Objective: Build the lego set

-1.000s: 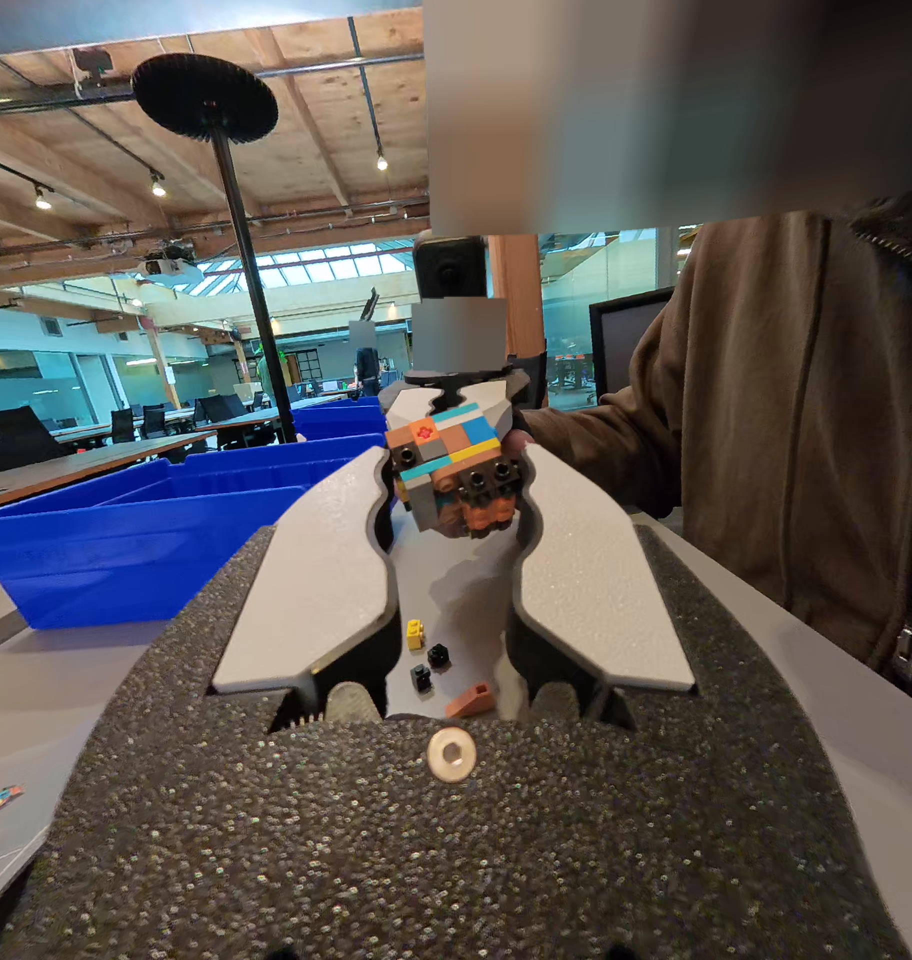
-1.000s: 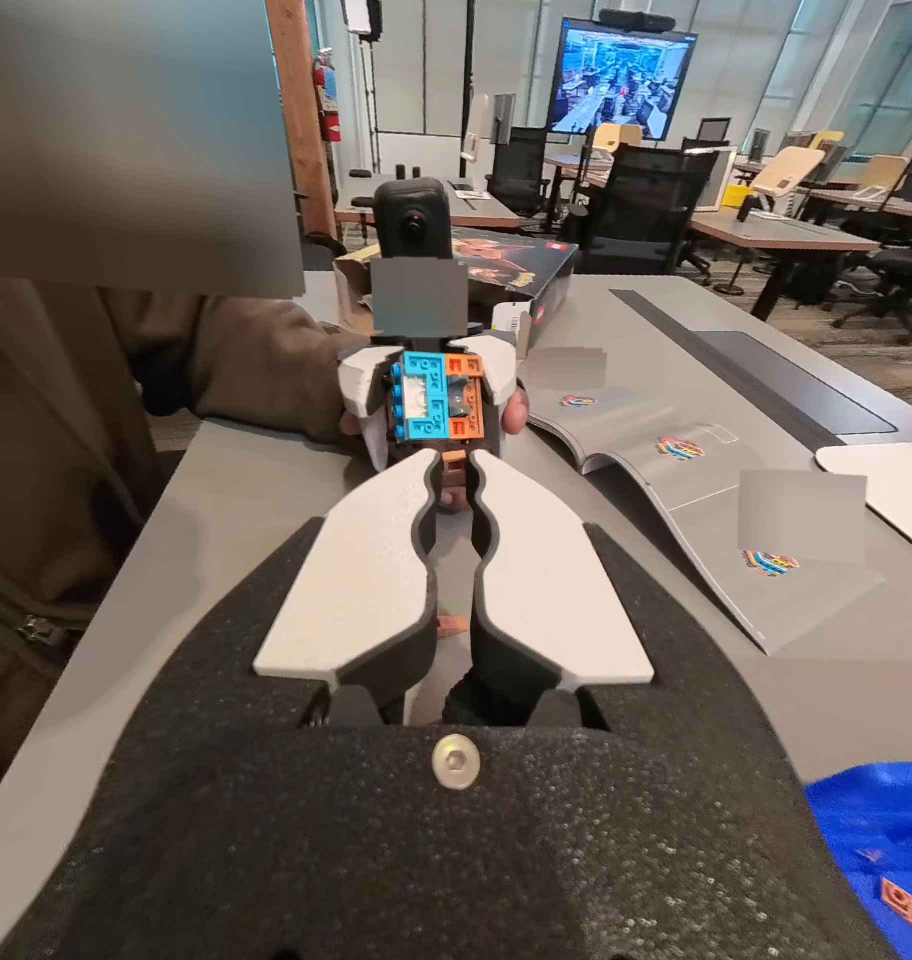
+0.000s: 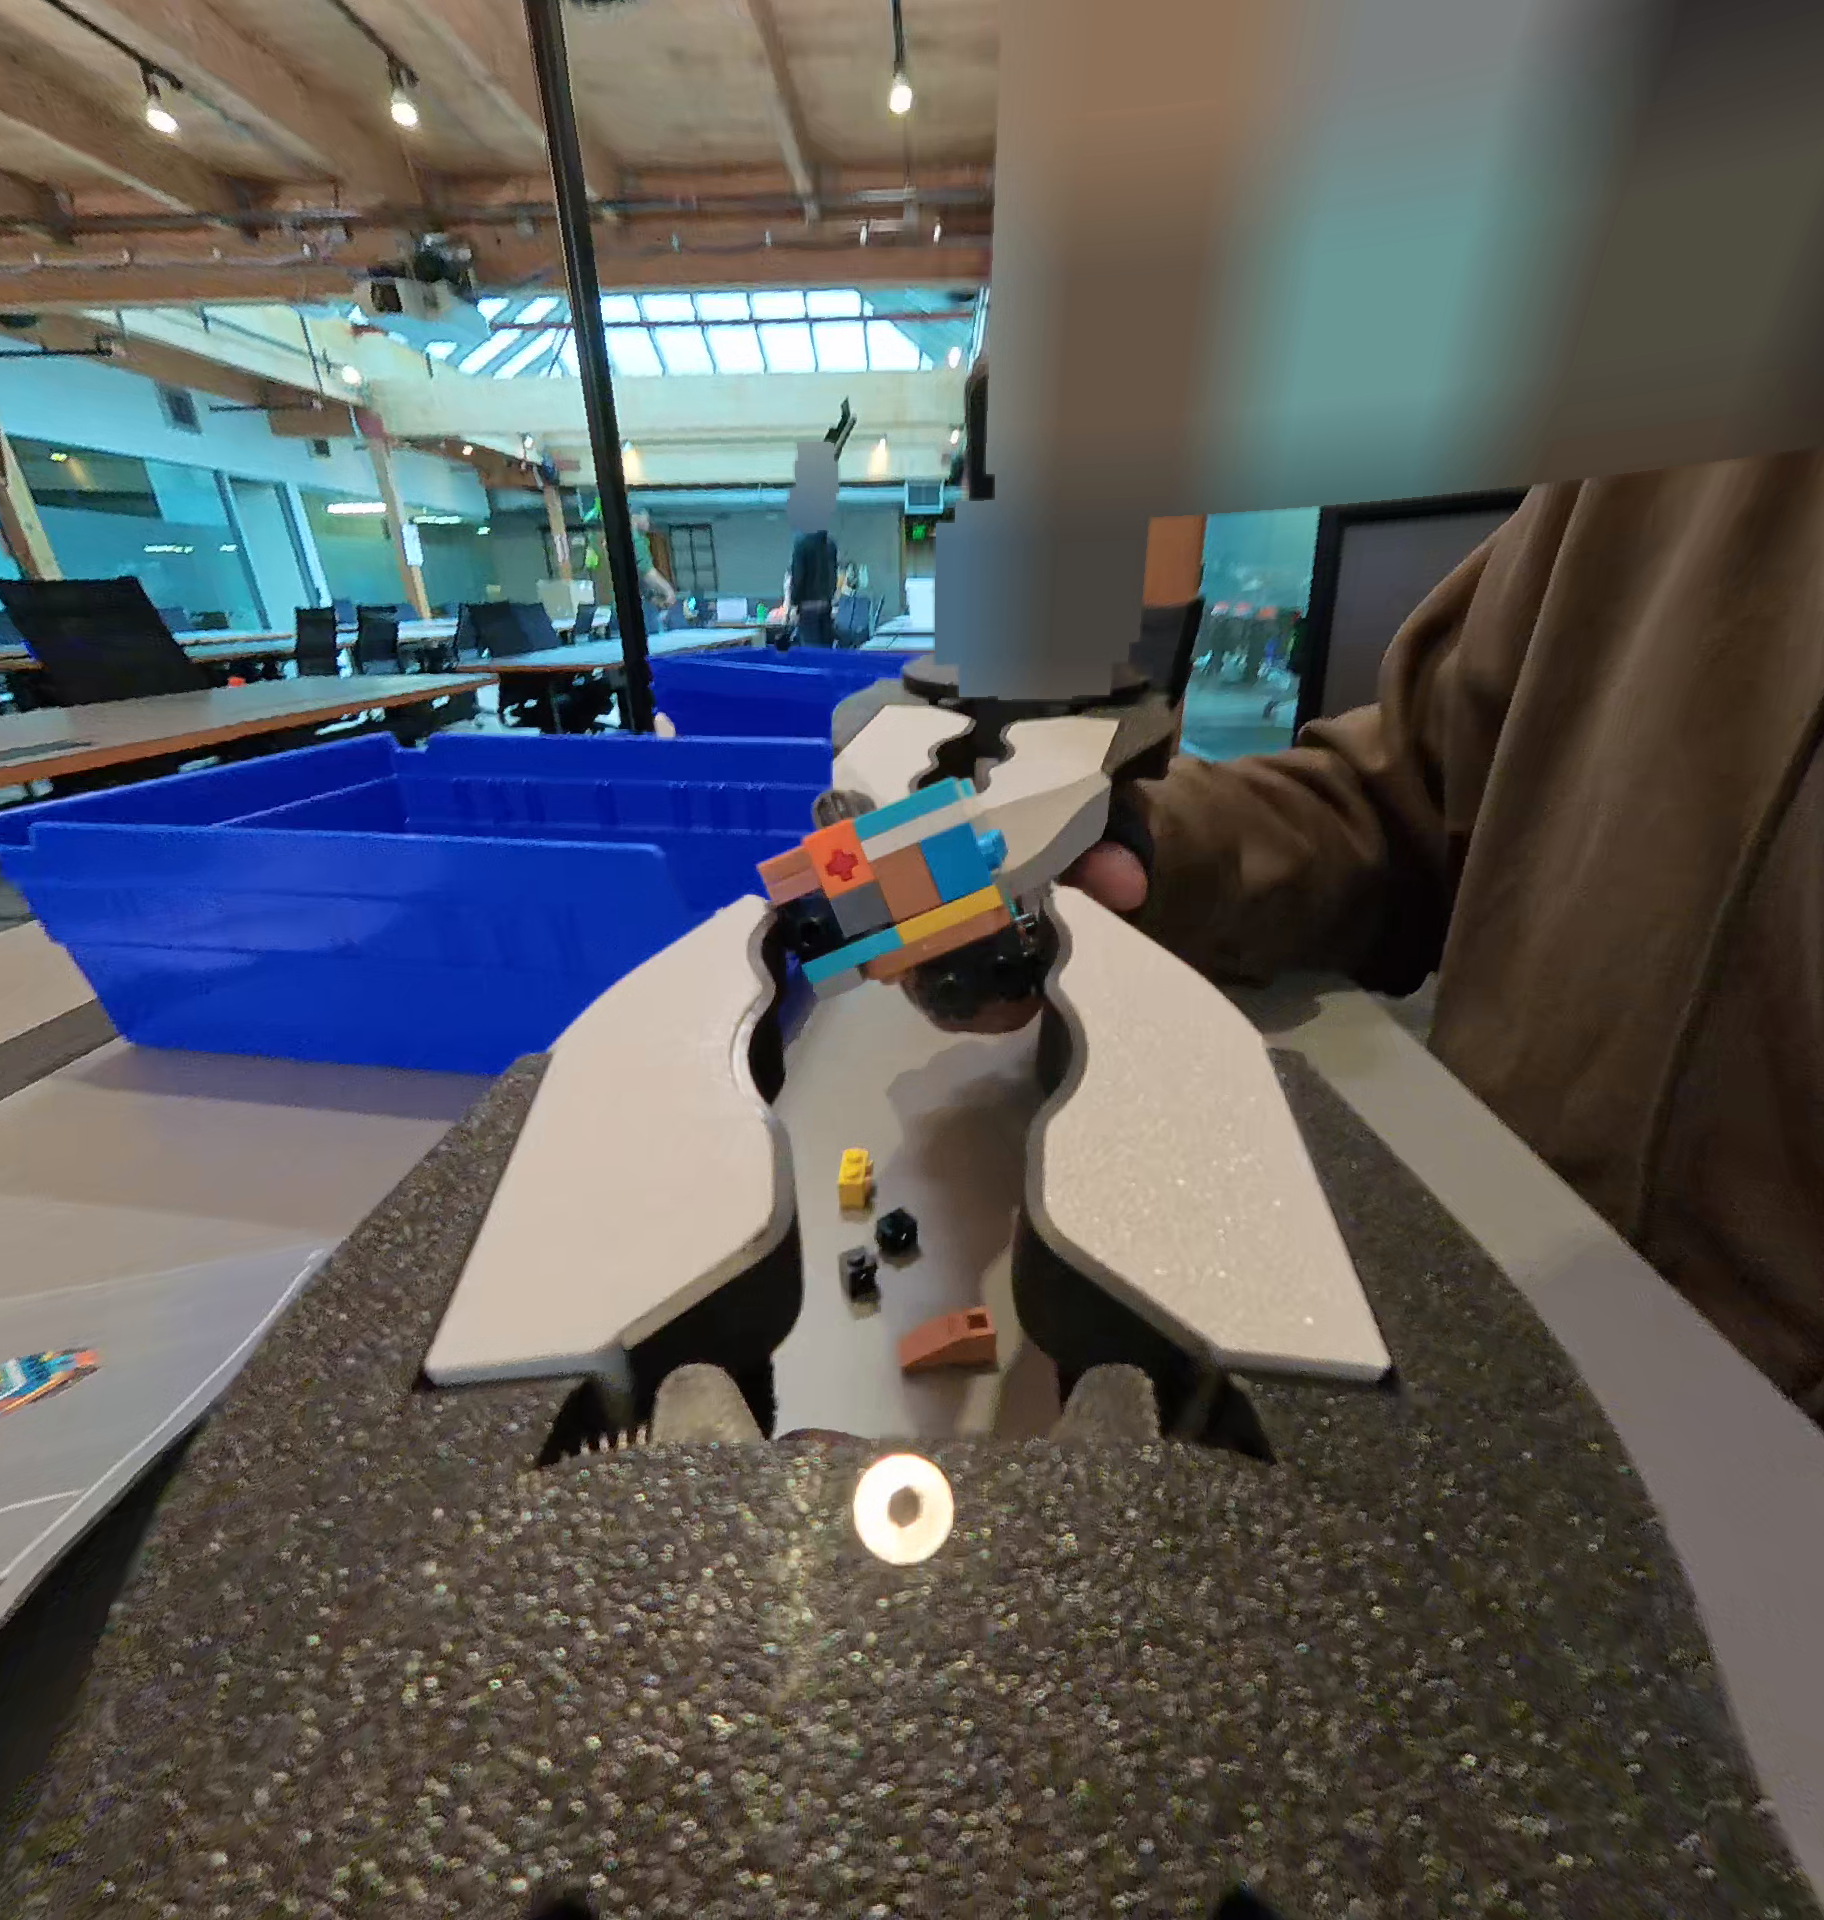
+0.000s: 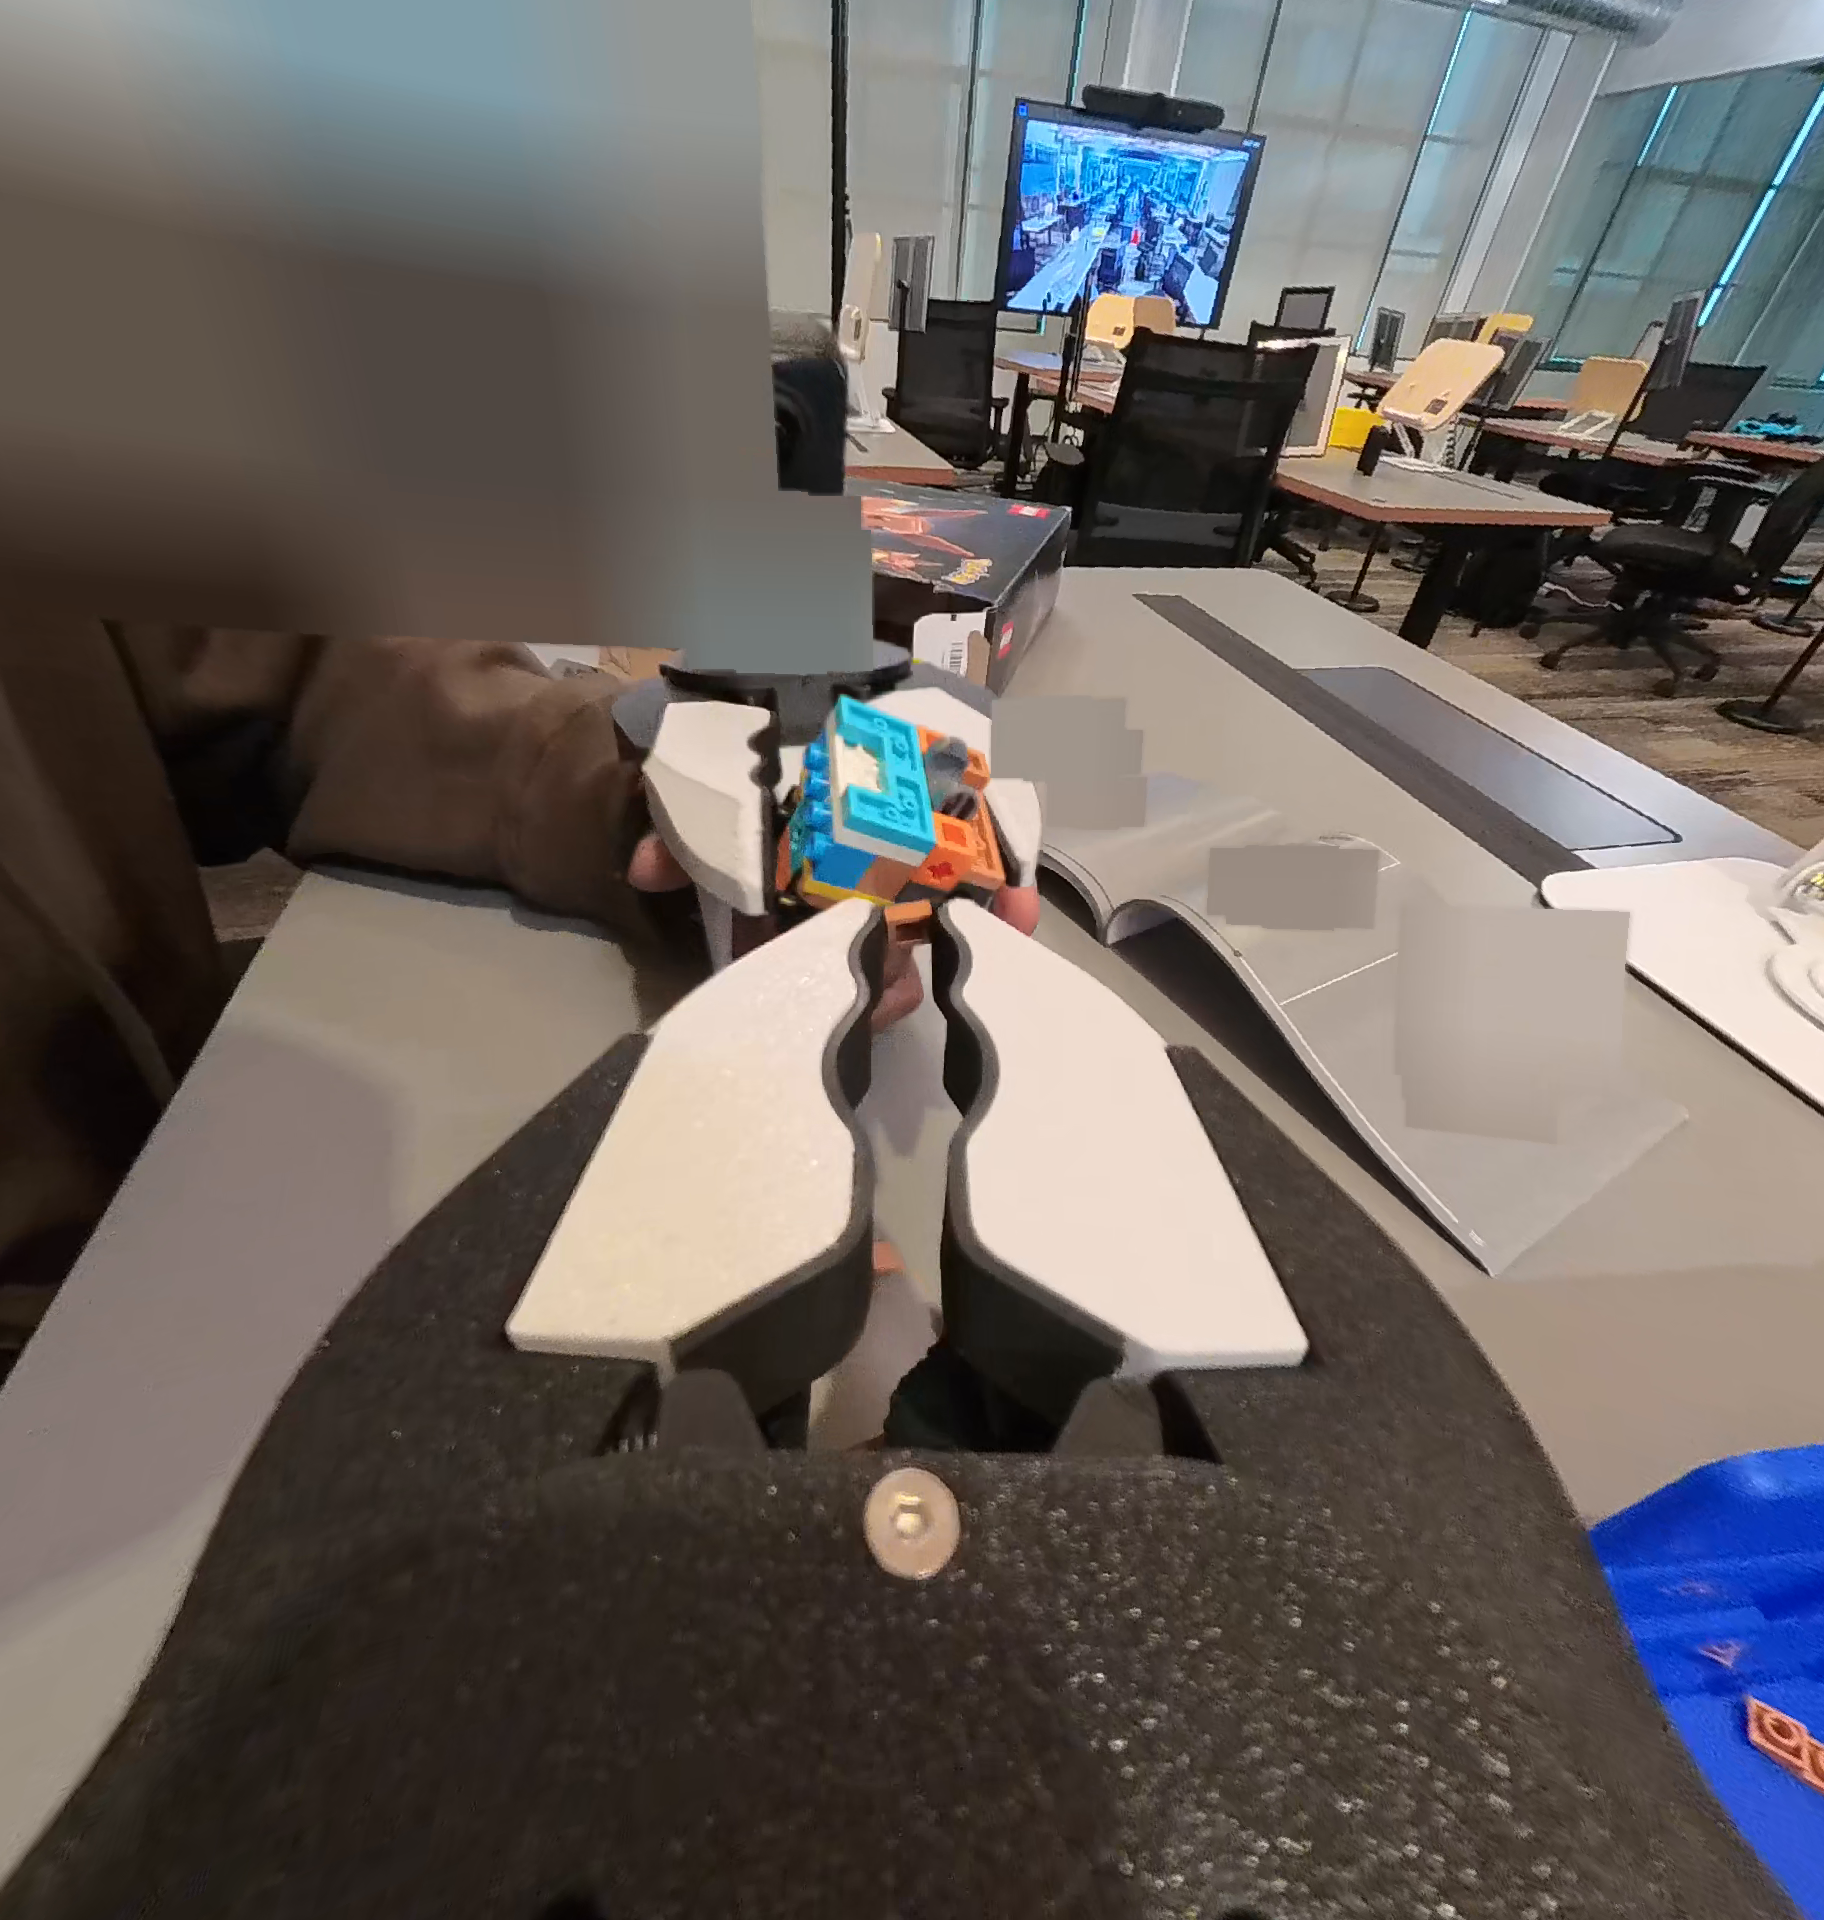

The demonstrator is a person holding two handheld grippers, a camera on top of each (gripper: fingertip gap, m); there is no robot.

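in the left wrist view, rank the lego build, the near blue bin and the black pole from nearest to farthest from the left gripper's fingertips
1. The lego build, right at the tips of the left gripper, between its fingers.
2. The near blue bin, on the table to the left, just past the tips.
3. The black pole, standing behind the bins, left of centre.

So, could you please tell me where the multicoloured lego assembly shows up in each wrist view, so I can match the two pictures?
Left wrist view: the lego assembly sits just above centre, between the left tool's tips, tilted.
Right wrist view: the lego assembly sits above centre, just beyond the right tool's tips, turquoise plate facing the camera.
Shared landmark: the brown sleeve beside the assembly.
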